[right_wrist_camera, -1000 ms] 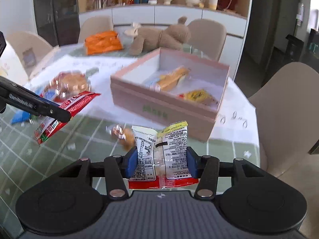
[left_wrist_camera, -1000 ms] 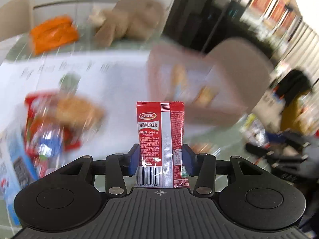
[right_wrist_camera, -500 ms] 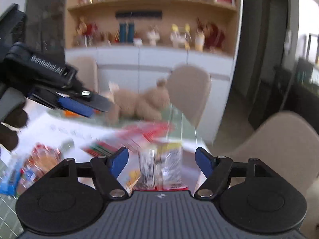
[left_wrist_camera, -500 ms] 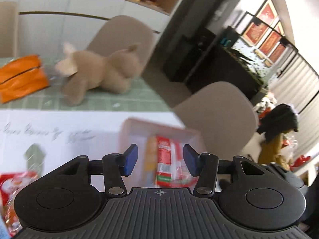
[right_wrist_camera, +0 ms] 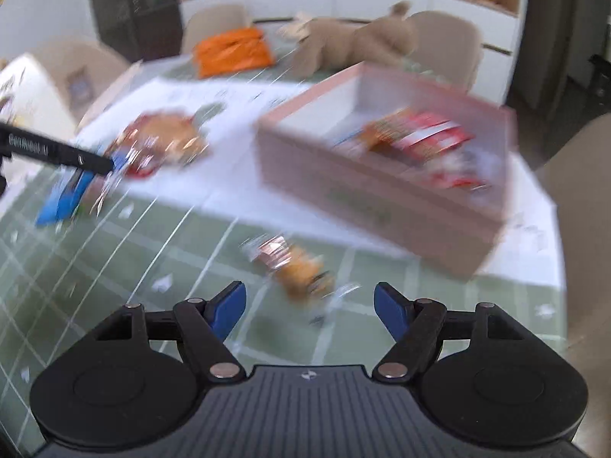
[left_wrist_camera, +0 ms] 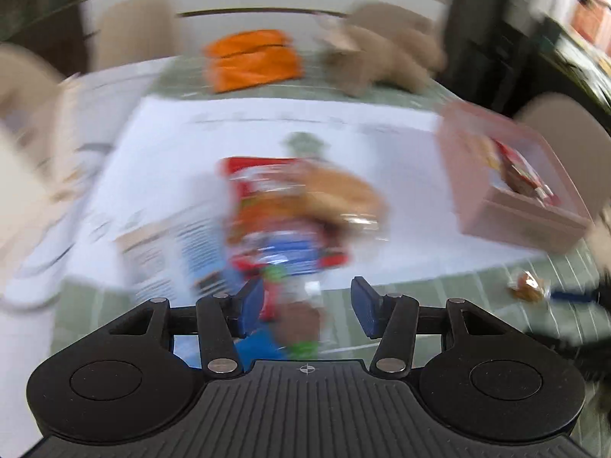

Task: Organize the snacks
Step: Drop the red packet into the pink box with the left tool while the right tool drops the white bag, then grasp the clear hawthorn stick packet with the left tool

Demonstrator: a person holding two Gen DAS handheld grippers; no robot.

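Motion blurs both views. My left gripper [left_wrist_camera: 307, 305] is open, with nothing between its pads, and hangs over a pile of snack packets [left_wrist_camera: 305, 206], red and blue with a bread bag on top. The pink box [left_wrist_camera: 515, 225] sits to the right with a red packet [left_wrist_camera: 523, 175] inside. My right gripper [right_wrist_camera: 310, 309] is also open and holds nothing. A small wrapped snack [right_wrist_camera: 298, 267] lies on the green cloth just ahead of it. Beyond stands the pink box [right_wrist_camera: 382, 206], holding red packets [right_wrist_camera: 427, 137]. At the left, one of the left gripper's fingers [right_wrist_camera: 76, 158] reaches over the pile [right_wrist_camera: 160, 145].
An orange bag [right_wrist_camera: 229, 51] and a brown plush toy [right_wrist_camera: 355, 38] lie at the table's far side. A white sheet [left_wrist_camera: 343, 141] lies under the pile and the box. Beige chairs [right_wrist_camera: 584, 198] ring the table. The same small wrapped snack [left_wrist_camera: 529, 292] lies right of the left gripper.
Both grippers opened and let go of their packets, which now lie in the pink box. The left swung back over the pile, and the right dropped back toward the small wrapped snack.
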